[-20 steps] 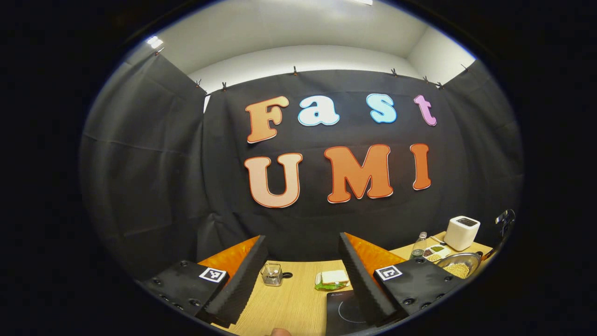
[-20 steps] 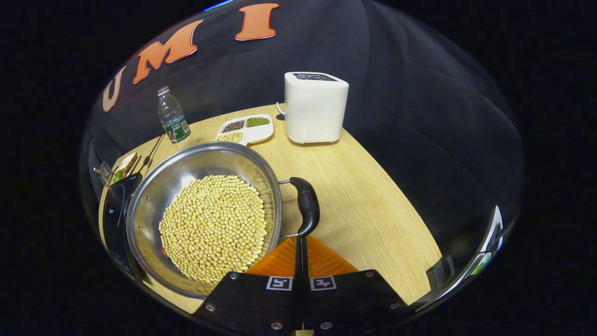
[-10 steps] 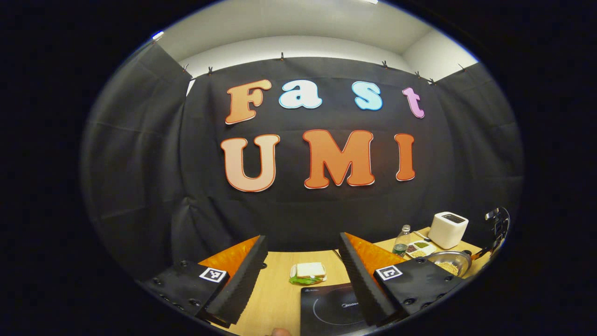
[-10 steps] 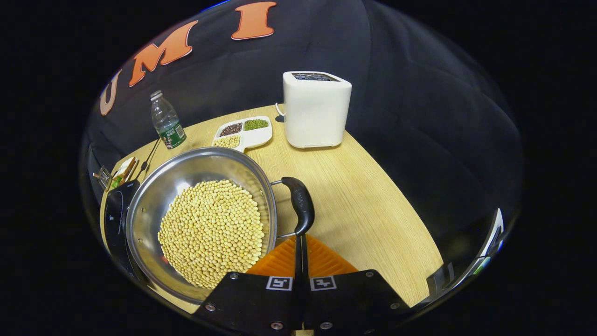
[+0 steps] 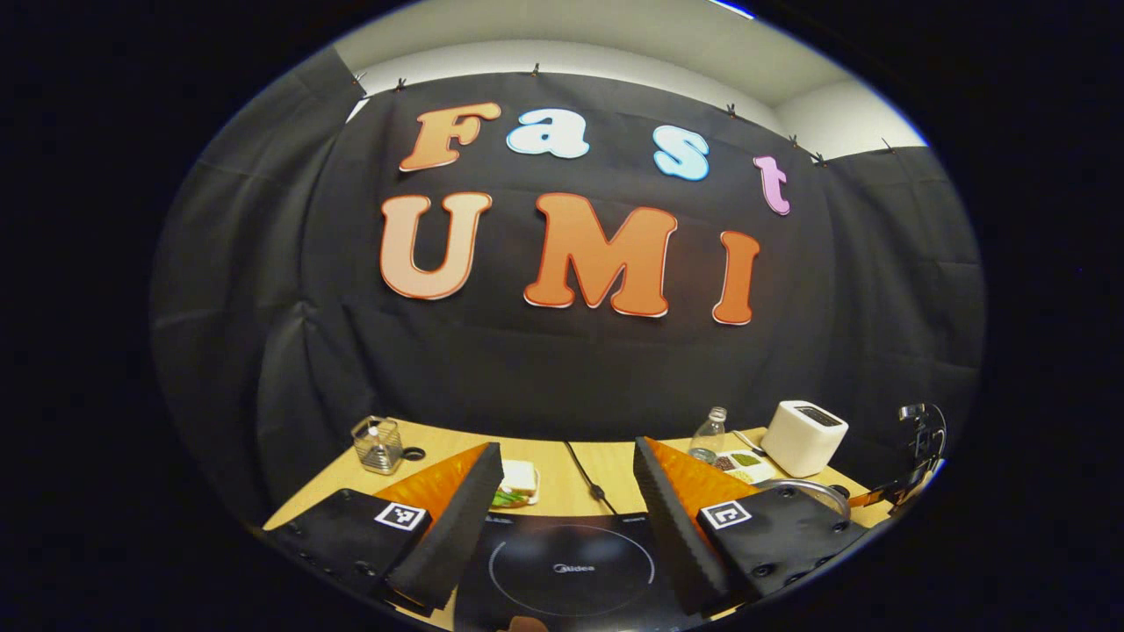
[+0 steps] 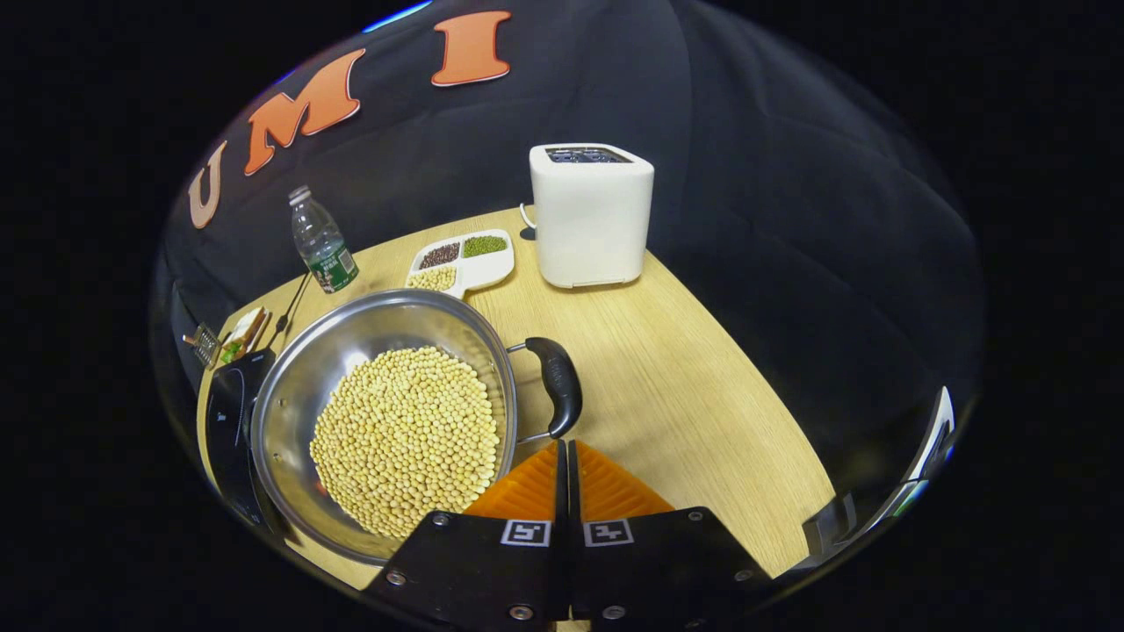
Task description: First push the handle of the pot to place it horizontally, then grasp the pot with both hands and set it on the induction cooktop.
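Just below the pot (image 6: 386, 421) handle (image 6: 560, 386), the right gripper (image 6: 563, 456) is held with jaws closed empty, poised for pushing.

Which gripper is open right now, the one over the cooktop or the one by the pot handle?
The left gripper, fingers spread above the induction cooktop; the right gripper is shut beside the pot handle.

- In the left gripper view, the left tongs (image 5: 566, 456) hide most of the pot (image 5: 812, 488); just a strip of its rim shows.
- The induction cooktop (image 6: 230, 421) is partly covered by the pot in the right gripper view.
- The contents of the small wire basket (image 5: 378, 443) are too small to tell.
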{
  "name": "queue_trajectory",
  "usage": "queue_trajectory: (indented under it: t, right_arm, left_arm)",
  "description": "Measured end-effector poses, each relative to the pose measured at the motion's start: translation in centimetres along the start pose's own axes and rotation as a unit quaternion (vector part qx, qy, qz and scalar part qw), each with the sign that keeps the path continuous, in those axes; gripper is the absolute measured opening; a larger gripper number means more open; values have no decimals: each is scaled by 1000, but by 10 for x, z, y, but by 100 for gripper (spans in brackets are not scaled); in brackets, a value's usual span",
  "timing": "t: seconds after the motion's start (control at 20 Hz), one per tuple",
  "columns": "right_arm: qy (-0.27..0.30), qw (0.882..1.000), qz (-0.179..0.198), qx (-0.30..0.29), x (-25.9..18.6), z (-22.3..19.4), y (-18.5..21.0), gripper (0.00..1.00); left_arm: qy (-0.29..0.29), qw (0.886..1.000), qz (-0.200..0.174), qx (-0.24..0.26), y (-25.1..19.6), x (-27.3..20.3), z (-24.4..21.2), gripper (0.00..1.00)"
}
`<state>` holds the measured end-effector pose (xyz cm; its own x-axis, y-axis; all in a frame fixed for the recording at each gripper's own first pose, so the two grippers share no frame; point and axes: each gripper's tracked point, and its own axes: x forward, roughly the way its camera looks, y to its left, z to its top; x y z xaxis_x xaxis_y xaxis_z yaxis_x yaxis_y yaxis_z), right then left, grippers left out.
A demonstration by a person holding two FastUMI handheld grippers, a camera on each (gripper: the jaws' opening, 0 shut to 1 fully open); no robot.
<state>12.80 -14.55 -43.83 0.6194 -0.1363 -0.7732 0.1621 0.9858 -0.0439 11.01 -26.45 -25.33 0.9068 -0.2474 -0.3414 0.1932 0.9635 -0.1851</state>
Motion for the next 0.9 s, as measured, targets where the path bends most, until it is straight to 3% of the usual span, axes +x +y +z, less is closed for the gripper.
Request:
queue_trajectory:
  t: [0.25, 0.45, 0.5, 0.65, 0.7, 0.8, 0.9]
  right_arm:
    - [-51, 999, 2, 14, -17, 27, -5, 0]
    - [-96, 995, 0, -17, -20, 44, -1, 6]
    - [-107, 994, 3, -25, -20, 49, 2, 20]
    - [-132, 990, 13, -50, -14, 59, 13, 51]
    - [-136, 989, 12, -53, -9, 61, 13, 67]
    - [-135, 989, 17, -51, -1, 61, 15, 86]
    - [-125, 991, 24, -36, 11, 59, 16, 94]
  left_arm:
    - [23, 999, -21, 11, -64, 19, -52, 98]
    - [58, 997, -50, 14, -123, 30, -104, 98]
    - [68, 996, -55, 13, -136, 35, -117, 99]
    - [102, 993, -61, 26, -163, 45, -153, 98]
    - [111, 991, -64, 32, -171, 48, -163, 98]
    - [130, 988, -73, 40, -188, 52, -184, 98]
    - [154, 984, -79, 38, -201, 55, -204, 98]
